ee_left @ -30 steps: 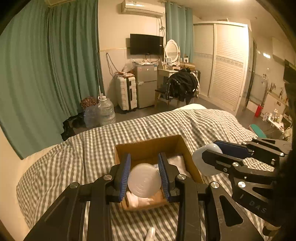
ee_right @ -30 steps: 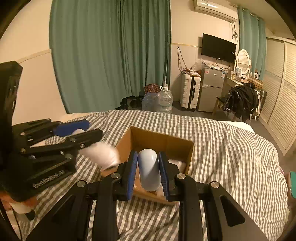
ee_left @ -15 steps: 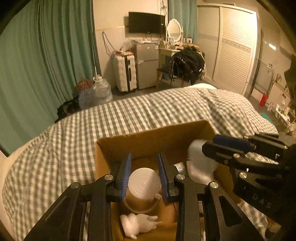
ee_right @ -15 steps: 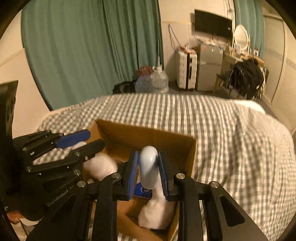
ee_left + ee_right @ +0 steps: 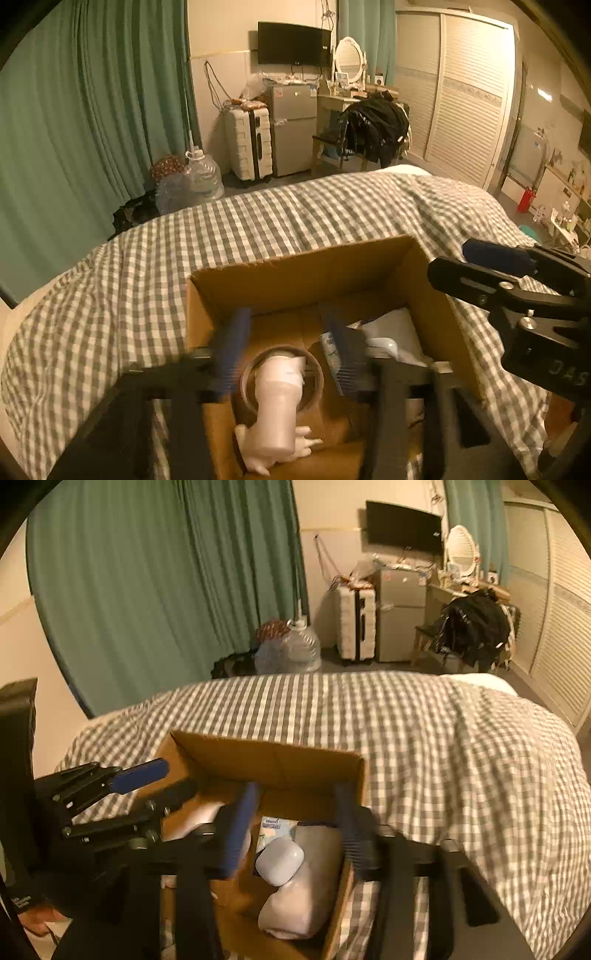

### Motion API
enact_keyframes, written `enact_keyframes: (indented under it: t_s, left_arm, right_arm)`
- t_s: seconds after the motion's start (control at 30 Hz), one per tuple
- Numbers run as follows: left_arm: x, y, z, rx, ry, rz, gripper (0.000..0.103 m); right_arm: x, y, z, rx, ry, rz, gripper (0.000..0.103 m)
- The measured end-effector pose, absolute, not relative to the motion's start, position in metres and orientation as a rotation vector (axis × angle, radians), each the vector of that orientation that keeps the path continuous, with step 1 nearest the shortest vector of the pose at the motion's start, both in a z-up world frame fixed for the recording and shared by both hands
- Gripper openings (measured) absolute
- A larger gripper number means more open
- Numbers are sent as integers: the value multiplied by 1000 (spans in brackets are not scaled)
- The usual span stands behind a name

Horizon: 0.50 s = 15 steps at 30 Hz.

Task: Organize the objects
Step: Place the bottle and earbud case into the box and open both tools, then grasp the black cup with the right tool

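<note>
An open cardboard box sits on the checked bed; it also shows in the right wrist view. My left gripper is open over the box, with a white bottle lying below it, its top inside a tape roll, over a small white figure. My right gripper is open over the box; a pale earbud case rests on a soft pink pouch beneath it. Each gripper shows in the other's view, the right and the left.
The grey-and-white checked duvet covers the bed around the box. Behind the bed stand water jugs, a white suitcase, a small fridge, a chair with a black jacket and green curtains.
Both grippers opened over the box. The left let go of the white bottle and the right let go of the earbud case; both now lie in the box.
</note>
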<state>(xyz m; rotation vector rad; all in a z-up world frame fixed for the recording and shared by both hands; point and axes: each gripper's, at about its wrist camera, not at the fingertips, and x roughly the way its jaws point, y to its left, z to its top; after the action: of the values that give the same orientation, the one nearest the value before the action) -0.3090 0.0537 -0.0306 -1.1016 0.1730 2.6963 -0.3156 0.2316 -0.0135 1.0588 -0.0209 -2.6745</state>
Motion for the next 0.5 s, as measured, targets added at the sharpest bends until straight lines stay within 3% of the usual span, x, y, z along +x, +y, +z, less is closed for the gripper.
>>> enact_keyframes:
  t_s: [0.13,0.27,0.5]
  left_arm:
    - [-279,51,-4,-1039,206,2730,75]
    - [-250,45,21,-985,226,2771,92]
    - [-191,25,61,-914,260,2840,99]
  right_arm:
    - [-294,232,14,999,-7,-2694,58]
    - [-259,226,42,933,51,-2707,65]
    - [-196,224,88,827,96,-2738,82]
